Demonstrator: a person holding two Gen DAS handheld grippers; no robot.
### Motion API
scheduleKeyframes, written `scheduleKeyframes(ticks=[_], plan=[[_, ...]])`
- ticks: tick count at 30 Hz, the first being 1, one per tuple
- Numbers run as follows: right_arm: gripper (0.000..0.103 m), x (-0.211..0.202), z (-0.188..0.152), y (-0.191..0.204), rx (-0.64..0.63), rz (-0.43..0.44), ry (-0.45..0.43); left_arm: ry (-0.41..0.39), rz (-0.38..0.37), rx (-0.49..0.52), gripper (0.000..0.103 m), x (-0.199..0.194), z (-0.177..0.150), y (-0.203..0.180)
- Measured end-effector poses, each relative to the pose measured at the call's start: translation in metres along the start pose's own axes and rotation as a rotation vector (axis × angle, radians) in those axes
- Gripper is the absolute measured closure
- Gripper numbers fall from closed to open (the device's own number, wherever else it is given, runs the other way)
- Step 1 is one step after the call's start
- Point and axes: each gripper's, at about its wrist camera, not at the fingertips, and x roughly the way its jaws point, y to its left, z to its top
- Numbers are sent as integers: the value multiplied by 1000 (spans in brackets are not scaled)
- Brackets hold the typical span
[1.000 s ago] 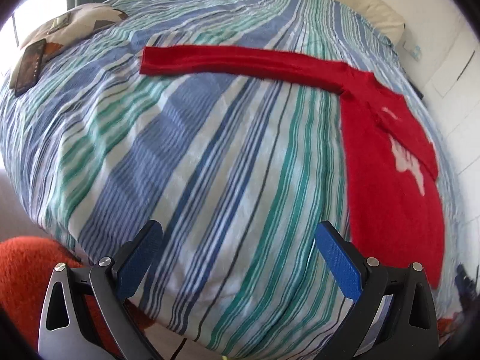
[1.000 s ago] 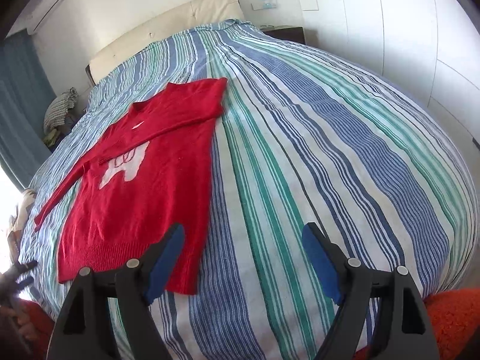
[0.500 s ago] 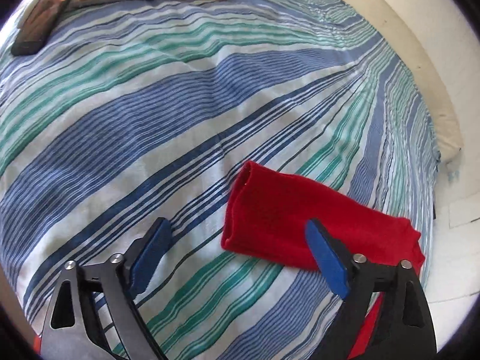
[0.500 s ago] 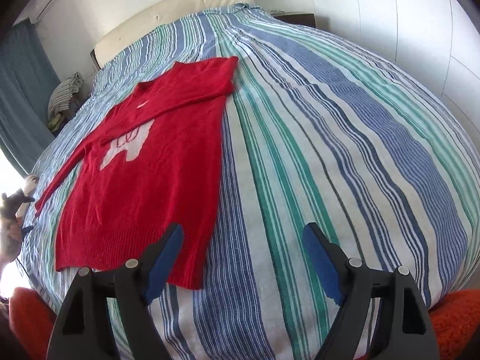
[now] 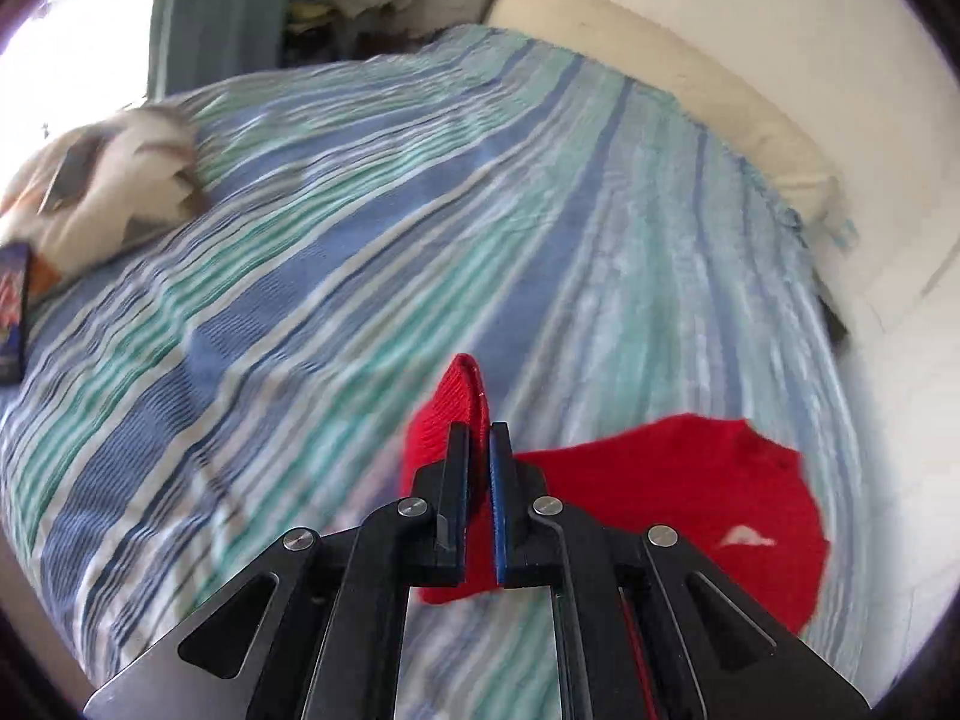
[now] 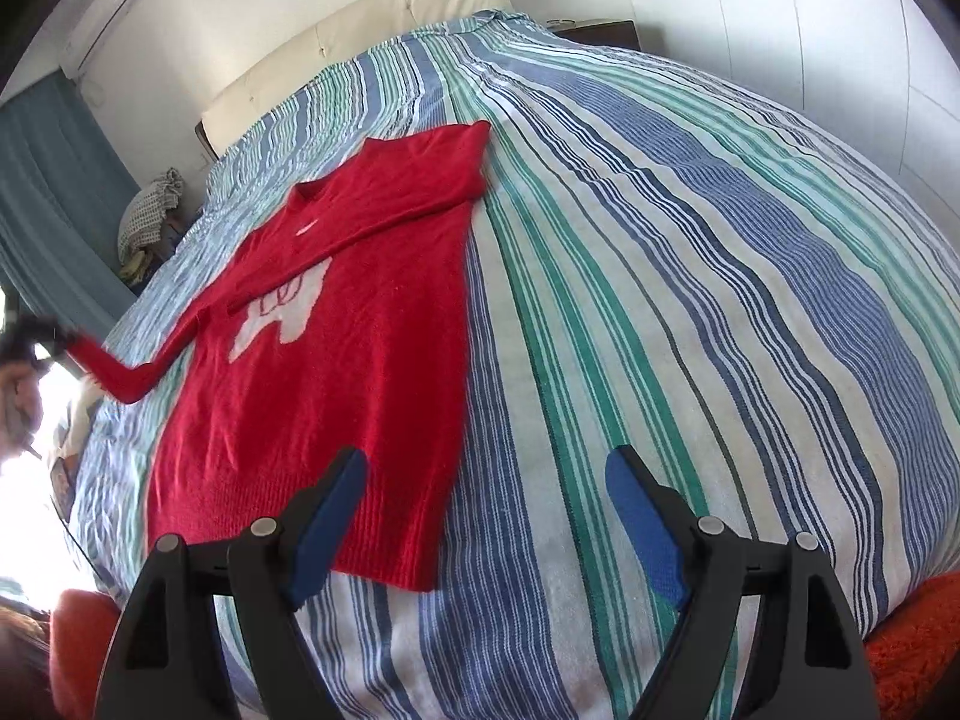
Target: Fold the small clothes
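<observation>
A red sweater [image 6: 360,348] with a white motif lies flat on the striped bed, one sleeve folded across its chest. The other sleeve [image 6: 120,372] is lifted off the cover at the far left. In the left wrist view my left gripper [image 5: 477,429] has its jaws closing tight on that sleeve's cuff [image 5: 444,414], which sticks up between the pads. The sweater's body [image 5: 690,498] lies beyond it on the right. My right gripper [image 6: 486,456] hangs open above the cover, just right of the sweater's hem corner, with nothing between its fingers.
The striped bedcover [image 6: 690,300] stretches wide to the right of the sweater. A cream headboard [image 6: 360,36] and a nightstand [image 6: 600,33] stand at the far end. A patterned cushion [image 5: 108,198] and a dark flat item [image 5: 12,312] lie at the left edge. Orange fabric [image 6: 912,636] sits below the near edge.
My left gripper travelled to the outstretched sleeve's end, shut on the cuff and raised it off the bed. The right gripper stayed open in nearly the same place.
</observation>
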Motion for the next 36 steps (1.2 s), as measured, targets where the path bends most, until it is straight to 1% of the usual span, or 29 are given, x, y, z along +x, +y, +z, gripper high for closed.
scheduleKeyframes(ticks=[2,4,5,7,9,10,11,12,13,14,15,16,18,20,22,23,24,26,28,31,32,33,34,35,36], plan=[[22,0,2,-1,9,12,-2,-27,-102,104,99,-13,4,-72],[22,0,2,-3,19,18,-1,-34,-199,203,99,-21,-4,-142],[22,0,2,-4,22,21,1,-30,-236,243,99,-23,-12,-169],[22,1,2,-6,27,22,5,-25,-293,329,98,-21,-36,-228],[22,1,1,-6,30,26,7,-25,-315,395,96,-14,-63,-269],[22,1,1,-7,30,27,7,-5,-319,421,93,-7,-80,-286],[22,1,1,-7,31,27,7,25,-314,442,75,2,-96,-298],[22,1,1,-7,34,27,7,68,-295,469,55,11,-113,-306],[22,2,2,-8,38,28,7,120,-253,510,18,23,-132,-314],[22,2,2,-9,41,28,7,147,-203,556,9,31,-153,-317],[22,2,2,-10,46,28,6,152,-182,604,11,34,-171,-314],[22,2,2,-11,50,28,3,158,-176,645,11,32,-184,-309],[22,1,3,-14,62,30,0,146,-141,714,11,27,-205,-284],[22,1,4,-18,81,32,-2,112,-93,743,9,17,-218,-246],[22,2,5,-21,99,31,-3,86,-29,736,6,14,-218,-200],[22,3,6,-23,106,30,-4,80,14,715,4,15,-213,-171],[22,3,7,-23,109,27,-6,79,43,697,4,17,-212,-150],[22,4,8,-25,112,16,-10,82,145,658,4,33,-197,-103],[22,4,9,-25,111,-3,-17,90,232,581,4,50,-179,-64],[22,2,6,-25,96,-44,-29,58,274,425,4,71,-148,-20],[22,1,6,-25,93,-56,-32,55,299,399,3,79,-143,-11],[22,1,5,-26,93,-69,-36,72,329,380,0,90,-141,-1],[22,0,4,-27,98,-81,-40,116,348,366,0,104,-144,11],[22,0,4,-29,107,-91,-42,147,313,335,0,115,-148,23],[22,-1,3,-30,114,-98,-43,93,240,285,0,113,-152,33]])
